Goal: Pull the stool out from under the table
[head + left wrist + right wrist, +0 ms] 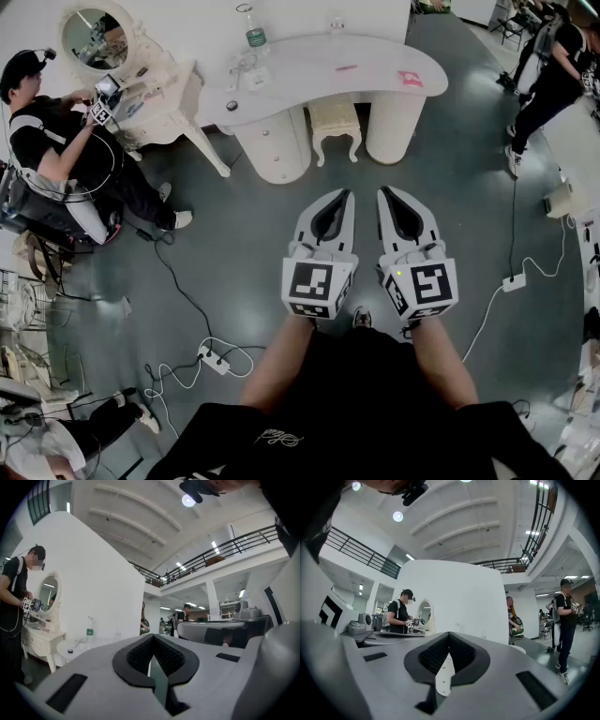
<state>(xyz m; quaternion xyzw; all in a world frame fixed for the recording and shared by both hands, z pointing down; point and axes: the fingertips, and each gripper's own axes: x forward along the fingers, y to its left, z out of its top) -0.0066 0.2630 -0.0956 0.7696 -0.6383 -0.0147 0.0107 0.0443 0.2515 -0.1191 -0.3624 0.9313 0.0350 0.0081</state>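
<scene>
— What sort of room is it?
— A big hall with a glossy dark grey floor. White cables trail over it, and a power strip lies at 7 o'clock.

— And nearest the camera?
— Two grippers, side by side above the floor and well short of the furniture. The left gripper has its jaws pressed together with nothing between them. The right gripper is the same, closed and empty. Each carries one marker cube.

— Where is the stool?
— At 12 o'clock, beyond the grippers. There is one stool, tucked under the table between its two round pedestals. Neither gripper touches it.

— How does it look?
— Small and cream, with a padded seat and a scalloped lower edge. Two curved front legs show; the rear ones are hidden under the table top.

— And the table?
— One, white and kidney-shaped. On it stands one bottle with a green label at 11 o'clock, and one pink thing lies at 1 o'clock. A few items near the bottle are too small to name.

— Further off?
— One white dresser with one oval mirror at 10 o'clock. A person in black is beside it, holding a device. Another person in black stands at 2 o'clock. A third person's legs show at 8 o'clock.
</scene>
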